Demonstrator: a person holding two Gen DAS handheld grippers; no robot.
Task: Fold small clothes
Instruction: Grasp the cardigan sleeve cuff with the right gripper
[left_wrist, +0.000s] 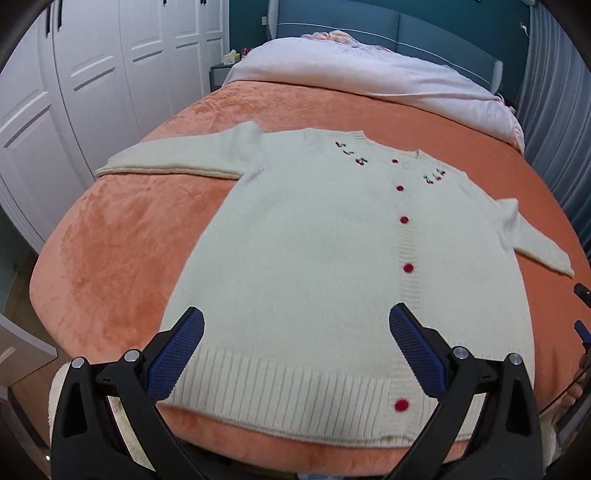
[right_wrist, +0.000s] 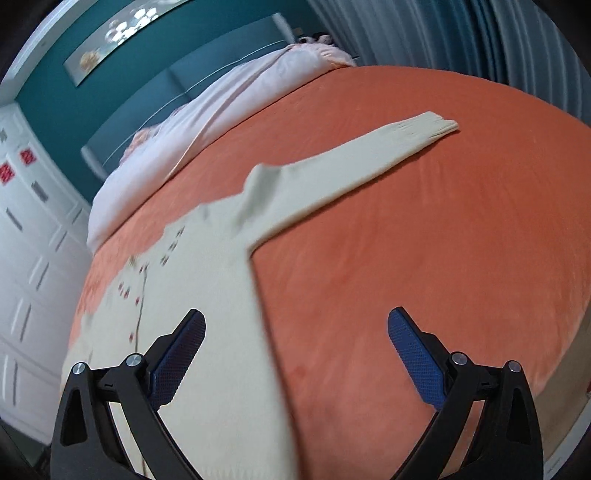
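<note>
A cream knit cardigan with red buttons and cherry embroidery lies flat, front up, on the orange blanket, both sleeves spread out. My left gripper is open and empty, hovering above the ribbed hem. My right gripper is open and empty above the cardigan's right side edge; the right sleeve stretches away to the upper right. The right wrist view is blurred.
The bed's orange blanket extends around the cardigan. A pink duvet lies bunched at the teal headboard. White wardrobe doors stand to the left, grey curtains to the right.
</note>
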